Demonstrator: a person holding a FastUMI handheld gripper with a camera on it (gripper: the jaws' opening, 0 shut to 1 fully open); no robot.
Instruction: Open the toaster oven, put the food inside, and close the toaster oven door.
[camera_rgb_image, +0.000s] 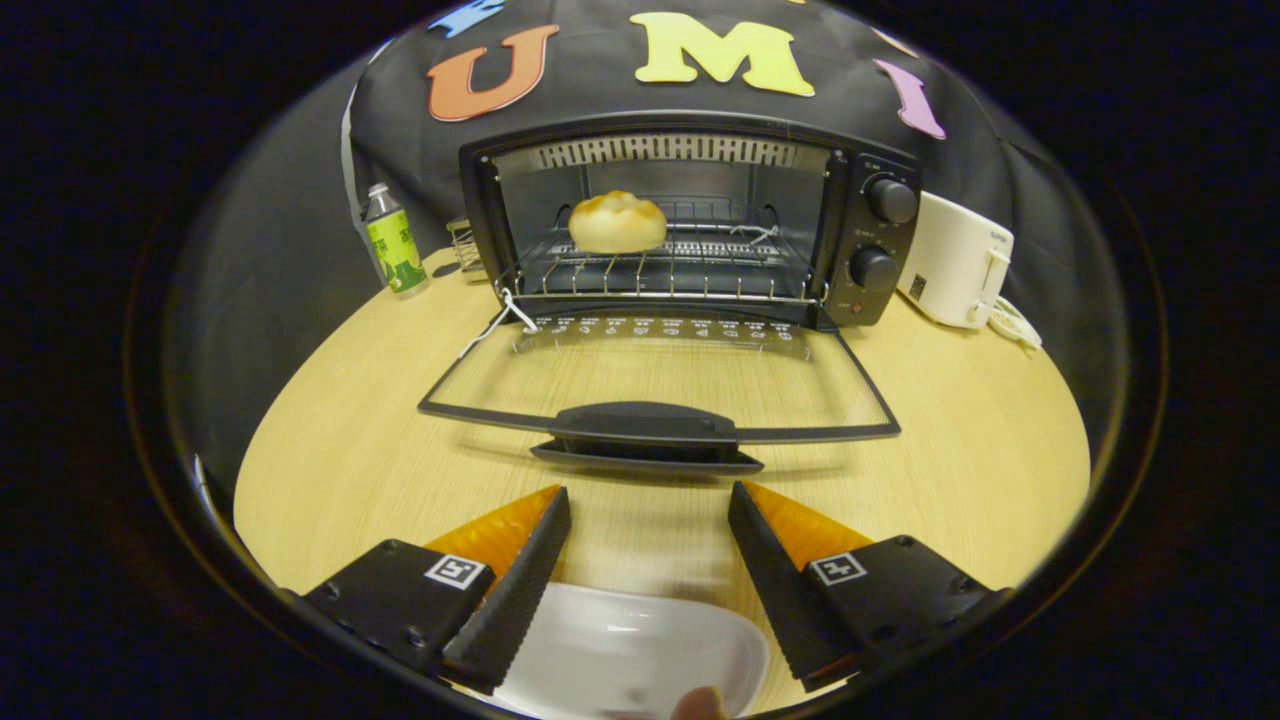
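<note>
Gripper (648, 505): fingers spread apart, nothing held. Bun (617, 222): set on the rack inside the toaster oven (690, 225). Door handle (646, 424): found at 12 o'clock just ahead of the fingertips, long axis crosswise; door (660, 385) lowered flat, closing judged outstanding.

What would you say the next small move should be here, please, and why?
Probably move the open claw forward to the door handle just ahead, ready to lift the door shut: the bun already sits on the rack inside the toaster oven, and the claw holds nothing.
</note>
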